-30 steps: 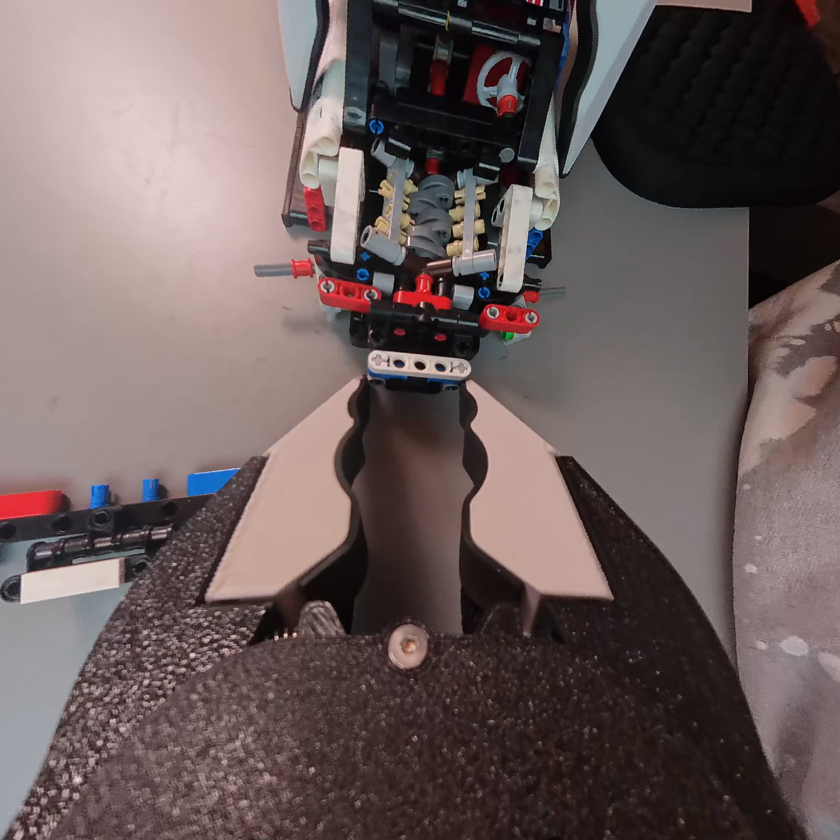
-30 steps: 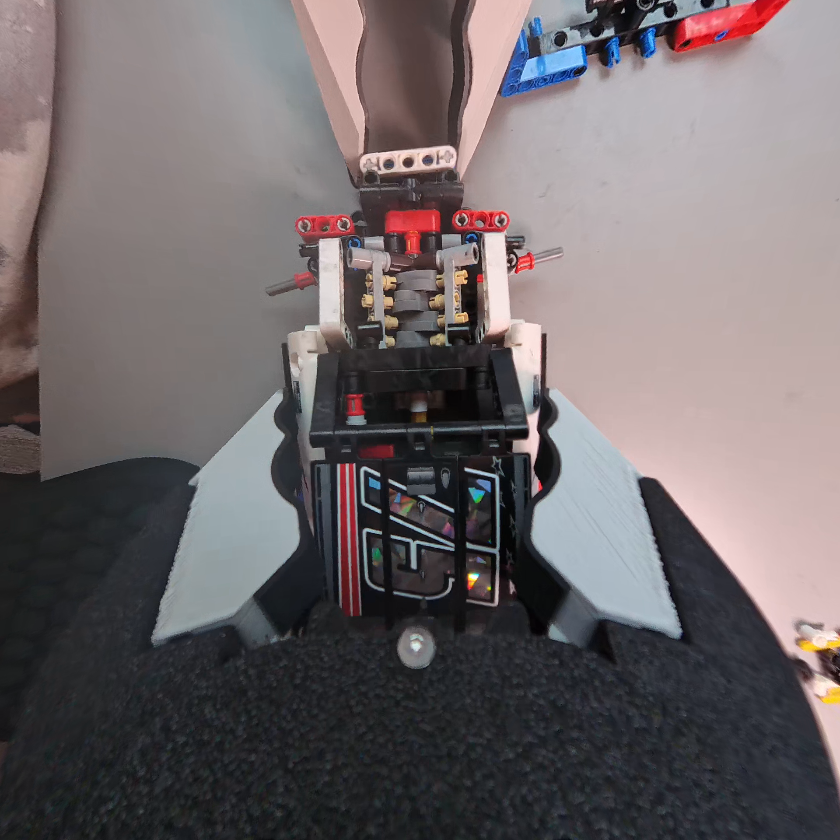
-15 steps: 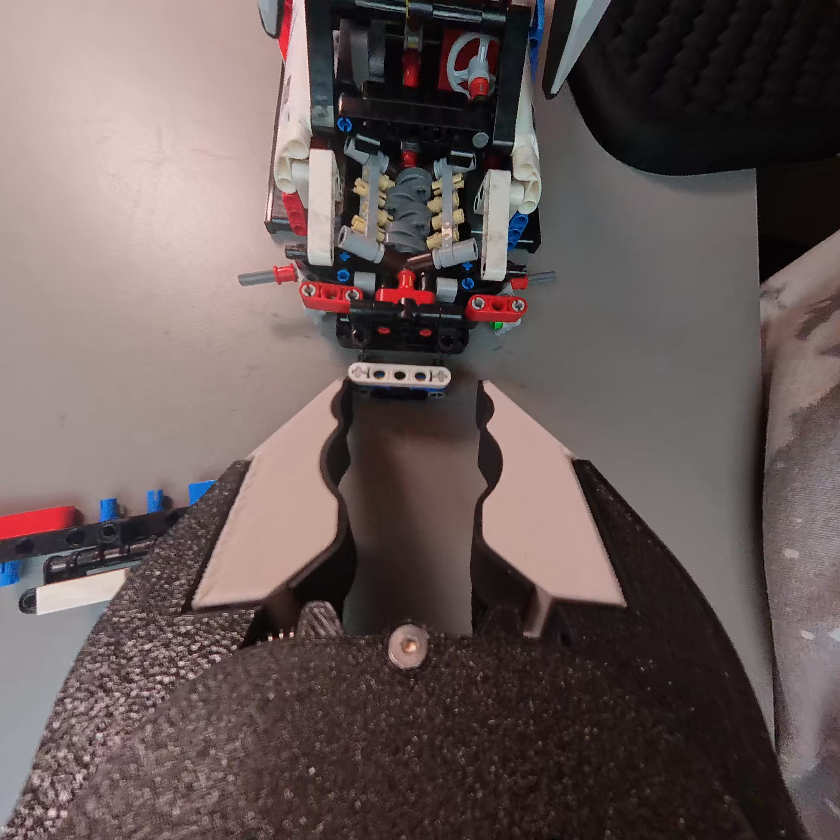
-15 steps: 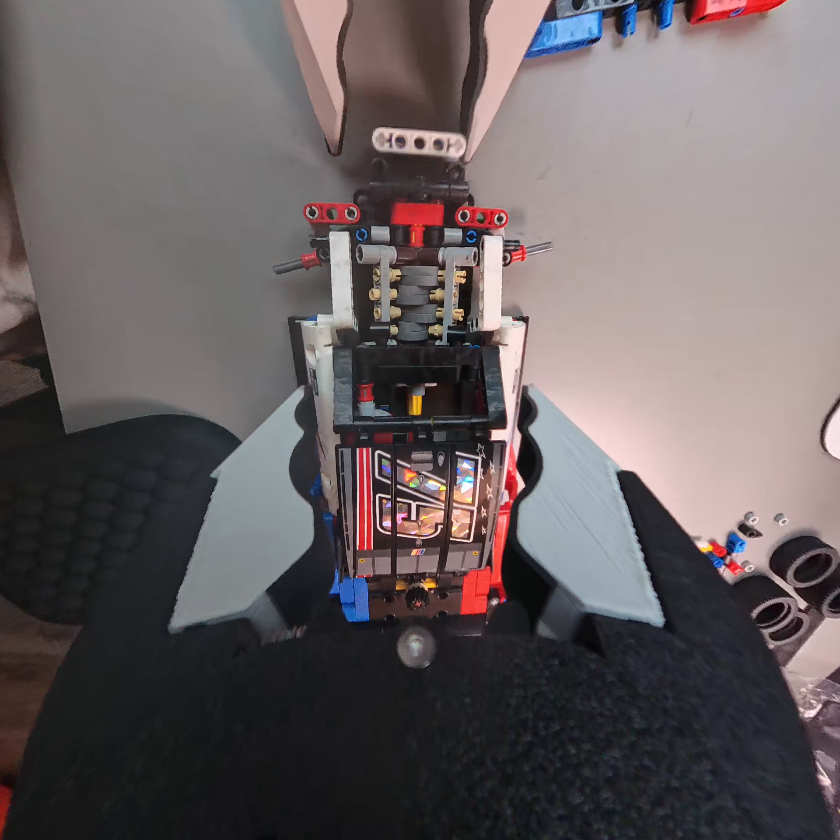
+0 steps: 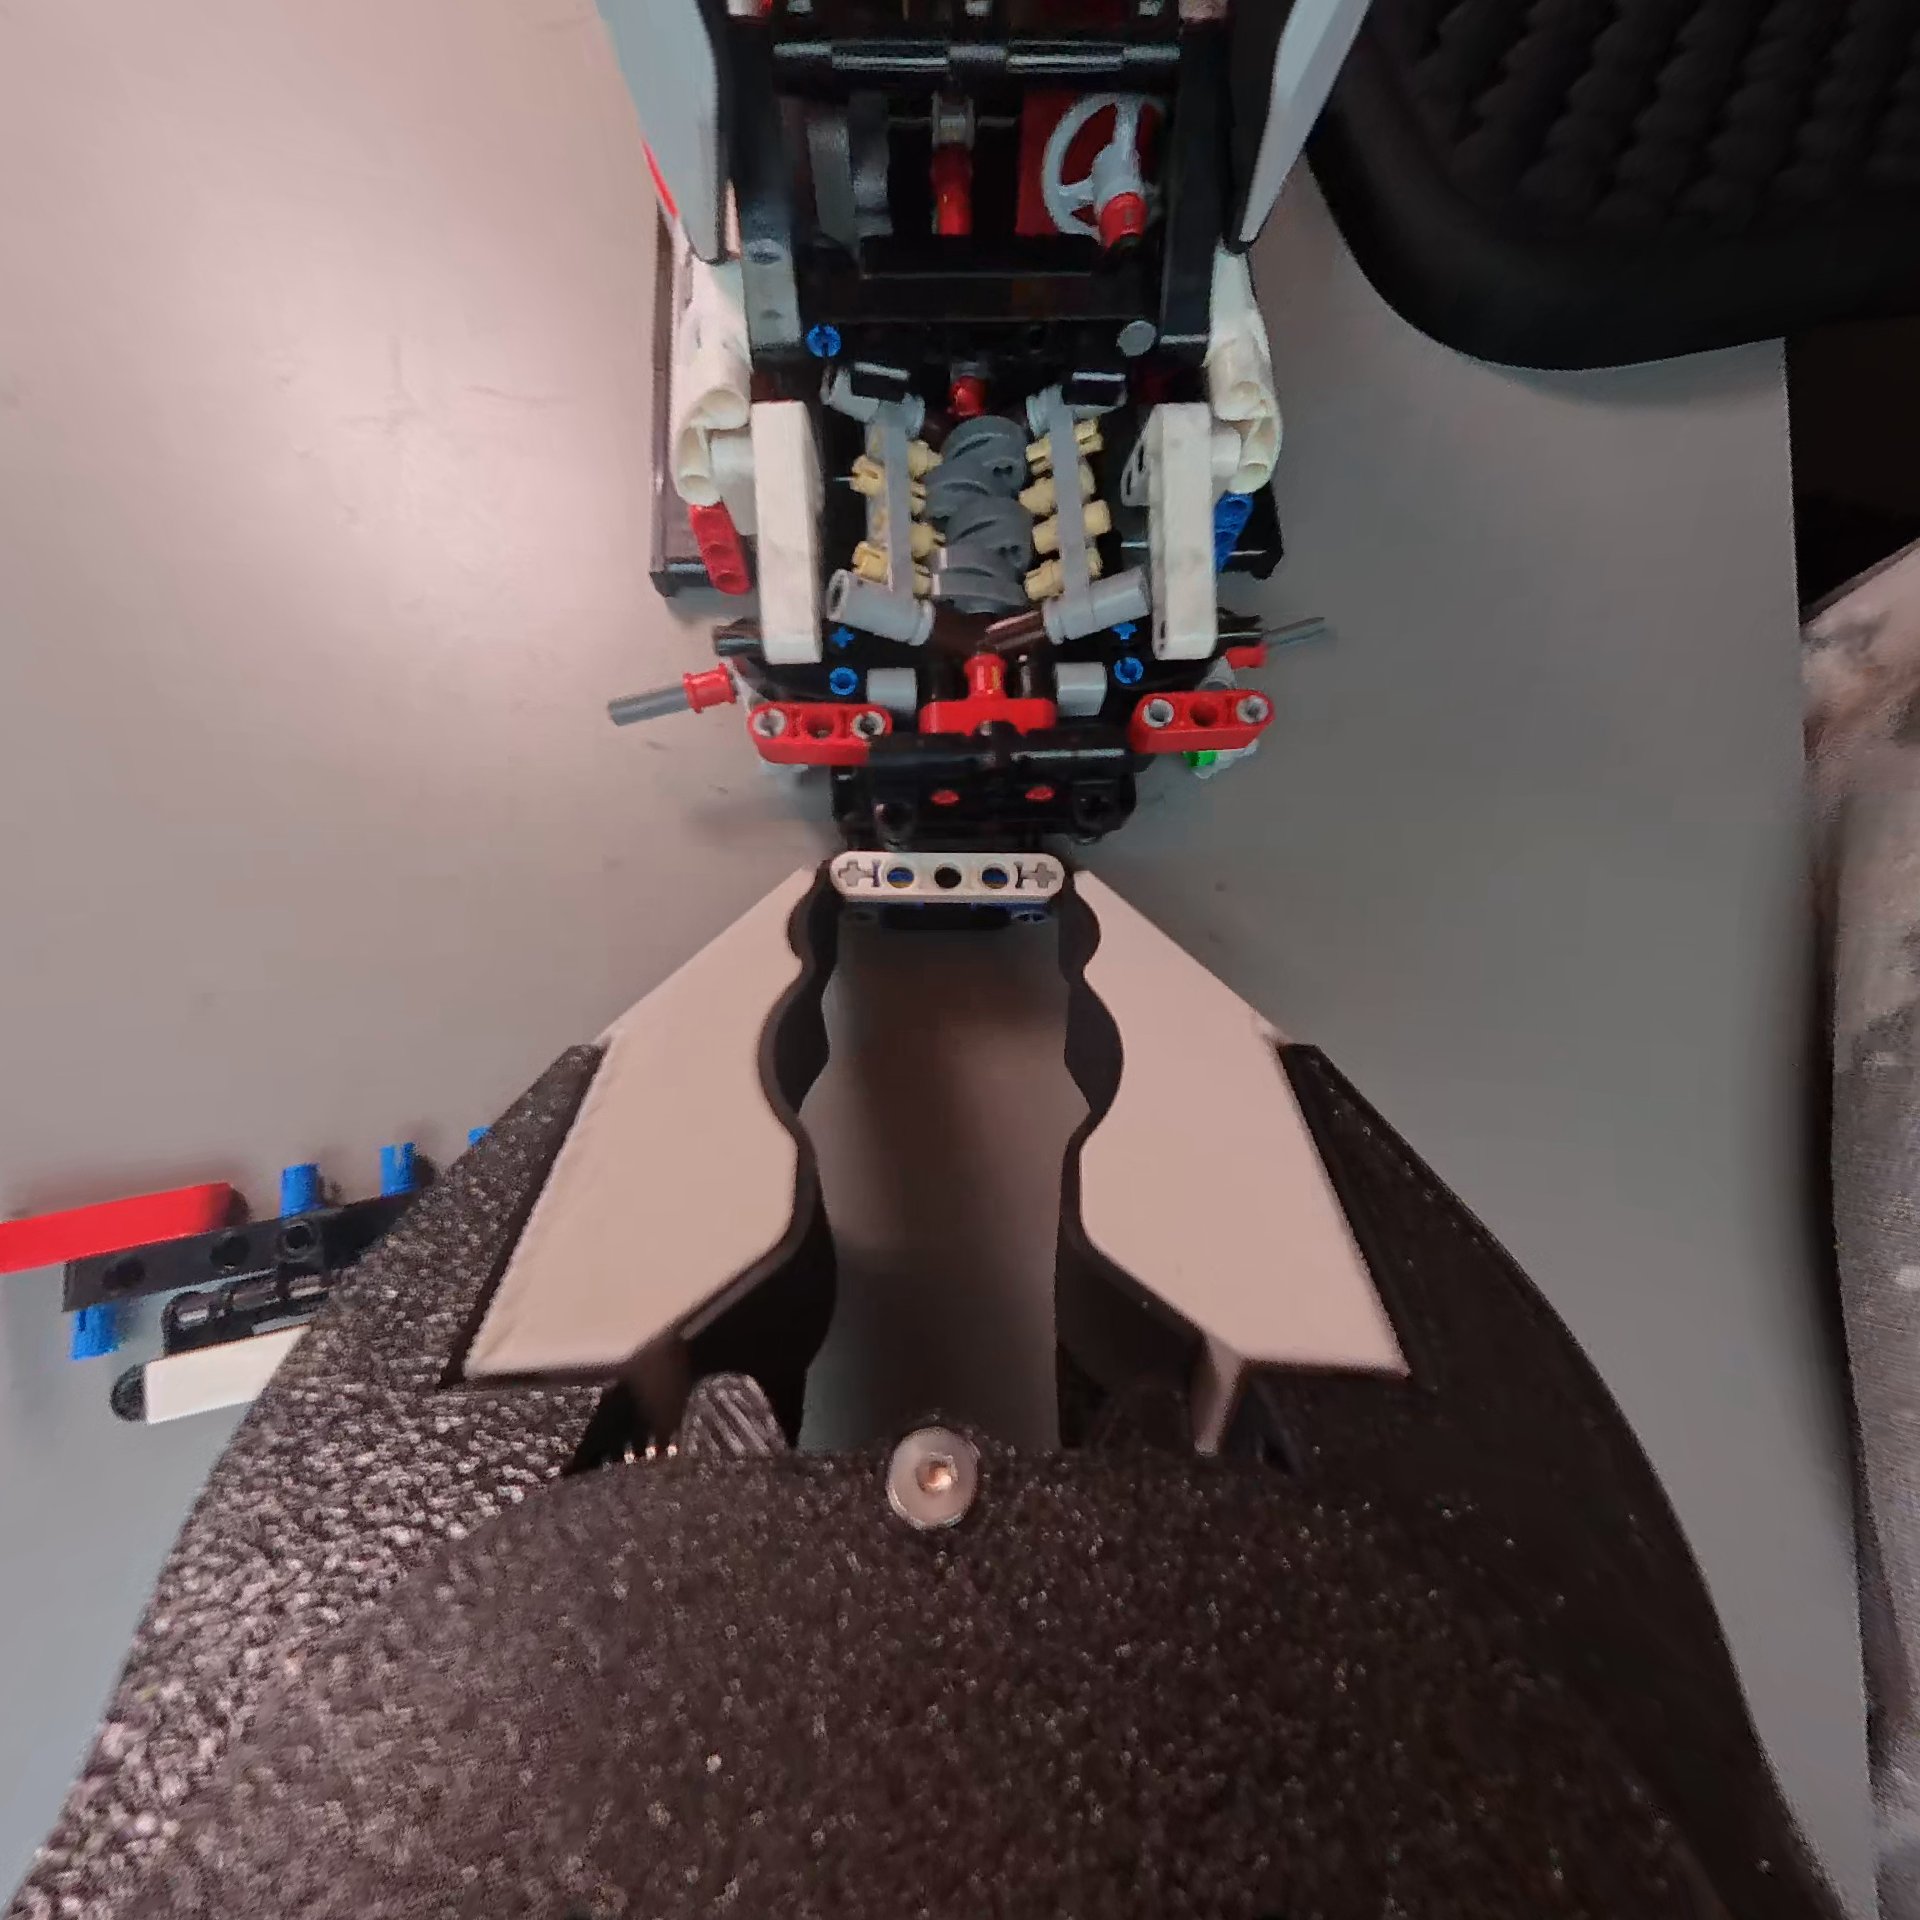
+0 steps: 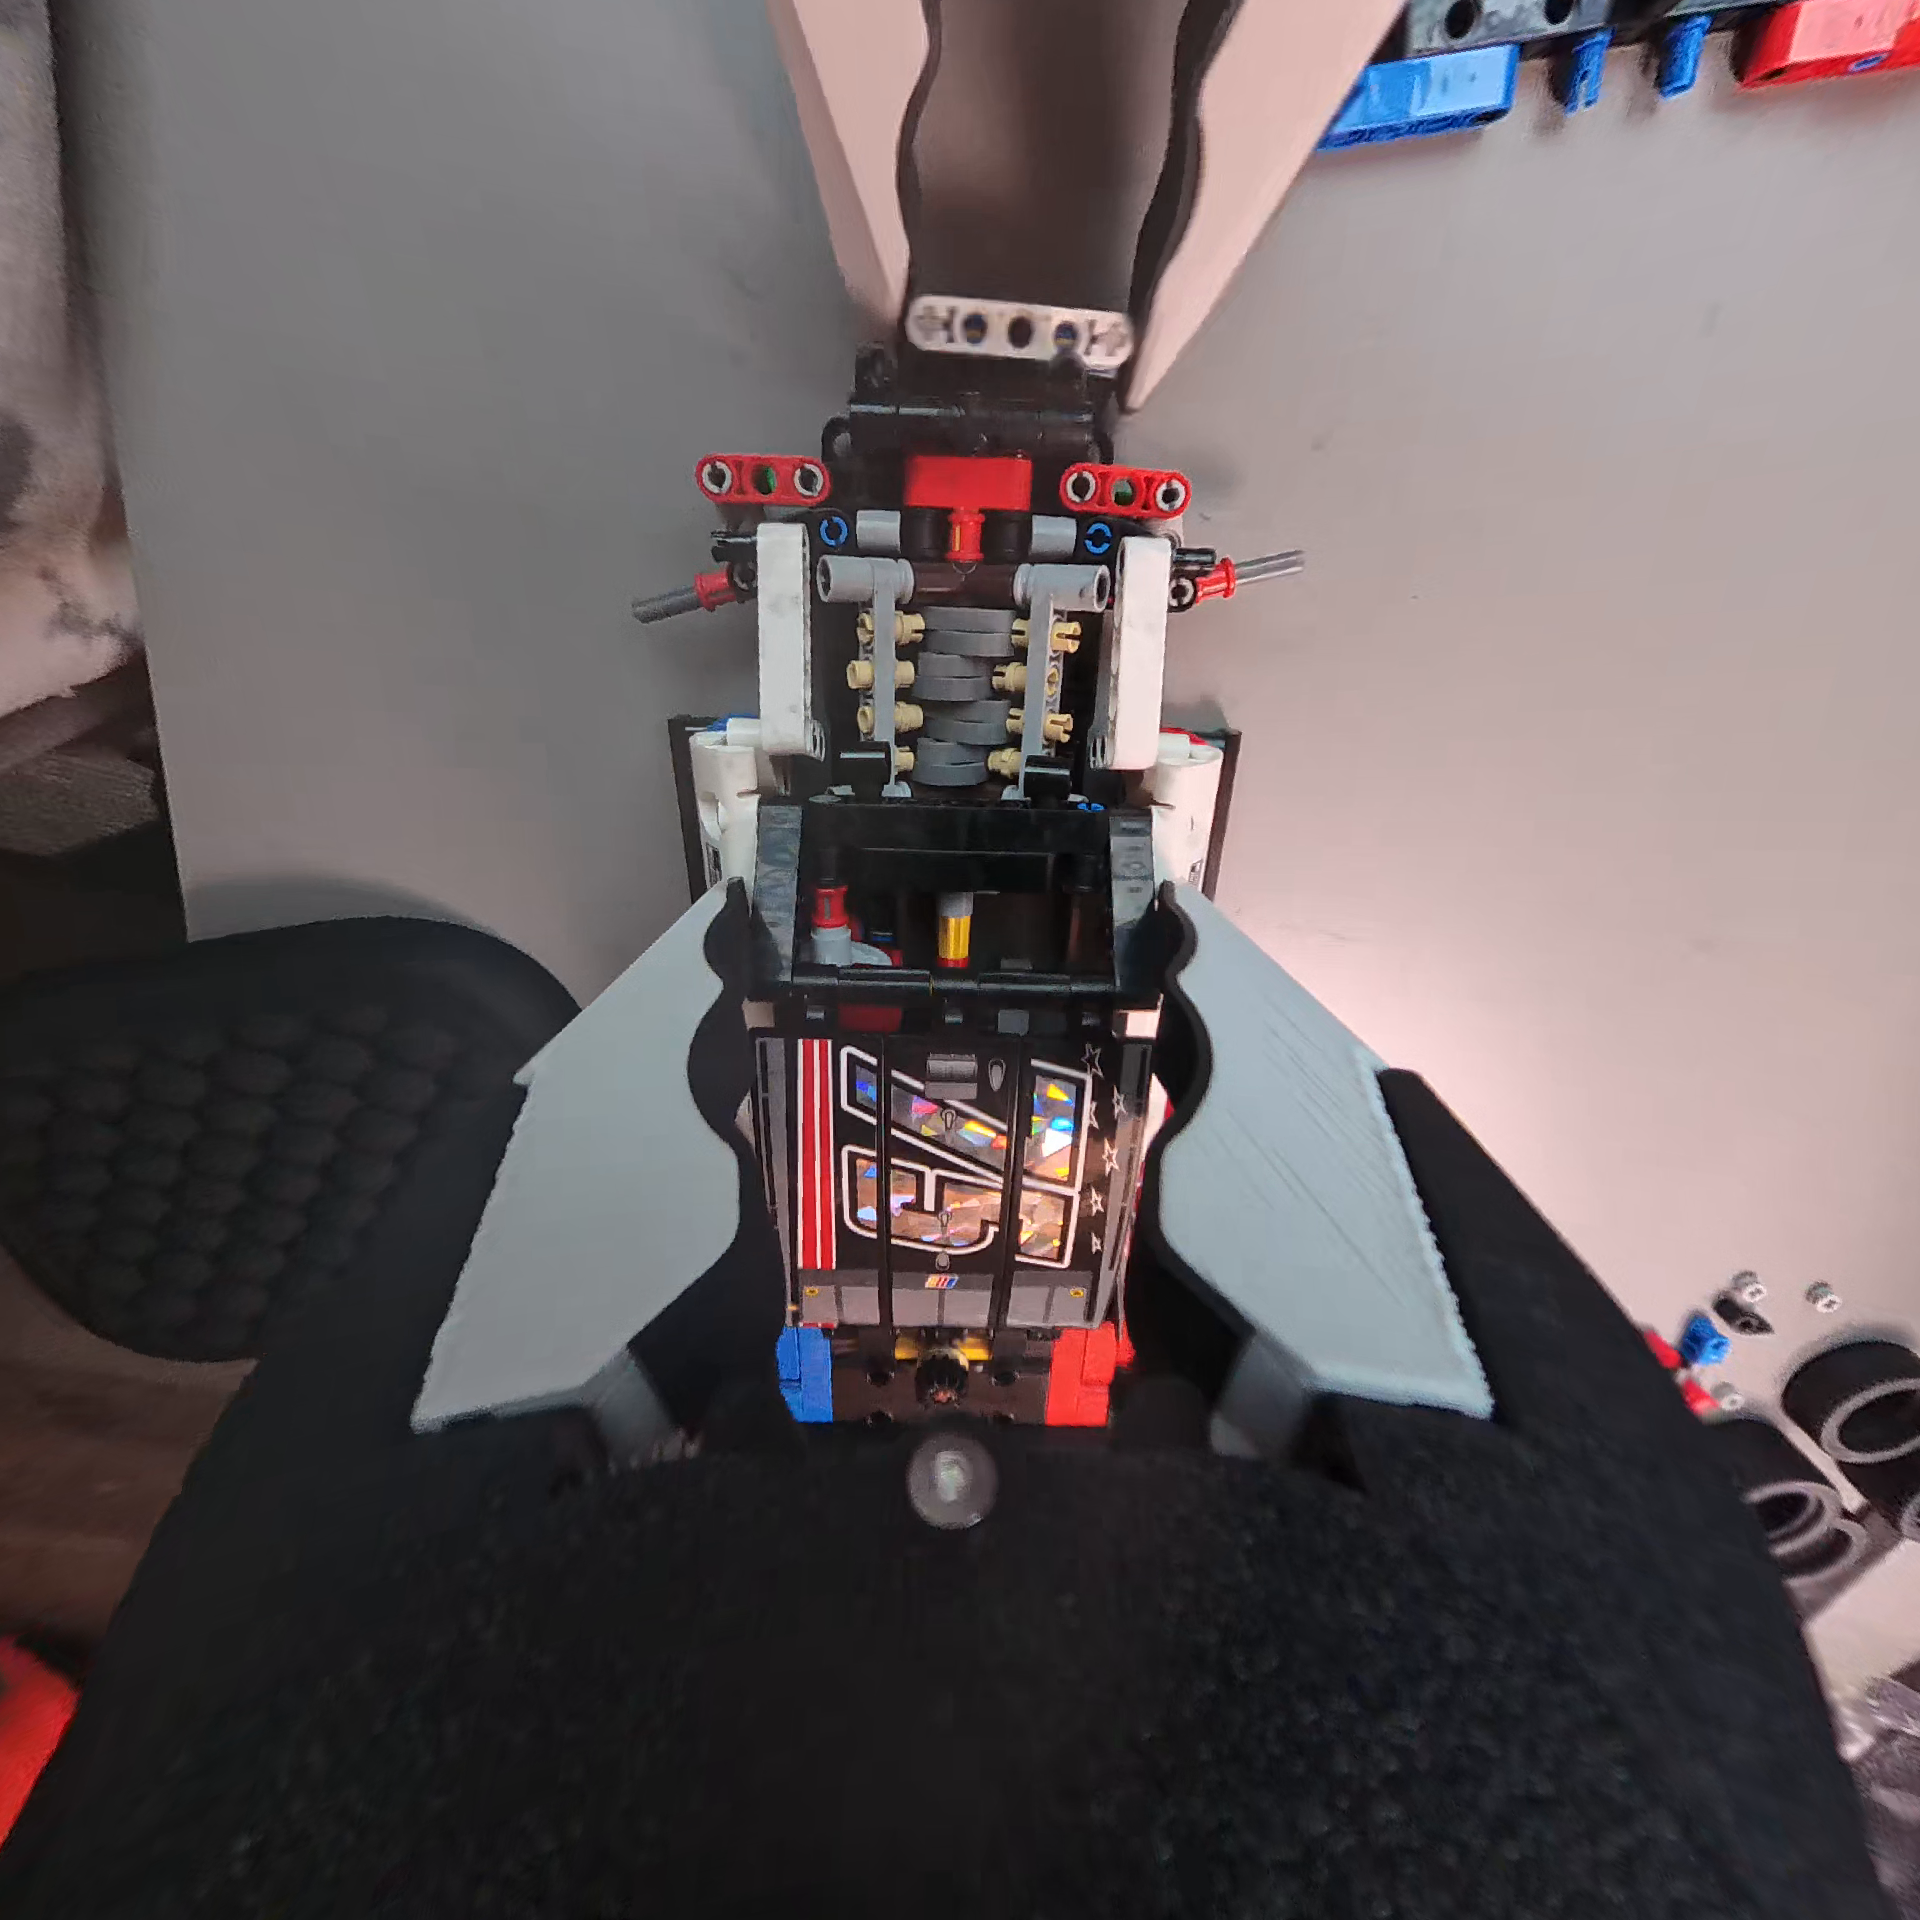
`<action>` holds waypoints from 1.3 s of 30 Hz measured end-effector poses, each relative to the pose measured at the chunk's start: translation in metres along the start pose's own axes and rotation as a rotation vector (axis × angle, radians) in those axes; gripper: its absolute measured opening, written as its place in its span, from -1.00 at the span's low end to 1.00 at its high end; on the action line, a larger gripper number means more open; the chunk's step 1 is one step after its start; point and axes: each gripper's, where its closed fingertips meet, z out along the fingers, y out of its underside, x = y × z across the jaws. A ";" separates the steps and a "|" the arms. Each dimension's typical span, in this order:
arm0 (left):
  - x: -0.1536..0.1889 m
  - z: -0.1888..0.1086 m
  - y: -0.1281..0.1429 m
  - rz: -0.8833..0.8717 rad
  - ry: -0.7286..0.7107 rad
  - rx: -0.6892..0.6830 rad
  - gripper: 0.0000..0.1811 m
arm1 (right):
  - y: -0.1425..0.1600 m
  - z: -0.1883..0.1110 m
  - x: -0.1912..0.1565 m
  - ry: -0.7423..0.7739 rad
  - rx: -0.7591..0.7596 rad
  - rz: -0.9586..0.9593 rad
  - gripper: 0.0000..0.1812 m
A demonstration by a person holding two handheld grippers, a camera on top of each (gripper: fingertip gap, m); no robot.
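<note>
A brick-built car [image 5: 977,520] in black, white and red lies on the grey table [image 5: 312,520], its open engine end toward my left gripper. My left gripper [image 5: 948,883] is shut on a short white beam [image 5: 945,876], held against the black block at the car's end. My right gripper [image 6: 954,904] grips the car's other end, its fingers [image 6: 623,1143] pressed against the black cockpit frame, with the stickered bonnet [image 6: 945,1164] between them. The left gripper and white beam [image 6: 1018,330] also show at the top of the right wrist view.
Loose black, red, blue and white beams [image 5: 156,1268] lie left of the left gripper and show again in the right wrist view [image 6: 1558,52]. Black tyres [image 6: 1860,1403] and small parts lie at the right. A black mesh cushion [image 5: 1662,156] sits past the table edge. Across from one pair of fingers to the other is roughly 10 centimetres.
The left gripper opened slightly half a second ago and has closed on the white beam again at the car's end. The right gripper has slid back along the car toward the bonnet.
</note>
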 end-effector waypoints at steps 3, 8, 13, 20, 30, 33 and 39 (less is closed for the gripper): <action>0.004 -0.001 -0.004 -0.002 0.016 0.022 -0.53 | 0.002 0.000 0.005 0.002 0.052 0.044 -0.16; 0.002 0.000 -0.005 -0.016 0.007 0.022 -0.53 | 0.001 -0.001 0.004 -0.011 0.102 0.042 -0.17; 0.001 0.001 -0.007 -0.020 0.011 0.030 -0.54 | 0.001 -0.002 0.004 -0.023 0.135 0.052 -0.17; 0.002 0.005 -0.005 -0.037 0.024 0.014 -0.53 | 0.000 -0.003 0.003 -0.033 0.185 0.068 -0.18; 0.005 0.007 -0.005 -0.005 0.044 0.015 -0.53 | -0.005 -0.003 0.001 -0.039 0.255 0.092 -0.21; 0.006 0.008 -0.006 0.019 0.050 0.014 -0.53 | -0.004 -0.002 0.001 -0.027 0.246 0.092 -0.21; 0.006 0.009 -0.005 0.039 0.032 0.009 -0.53 | -0.001 -0.006 -0.005 0.013 0.177 0.109 0.00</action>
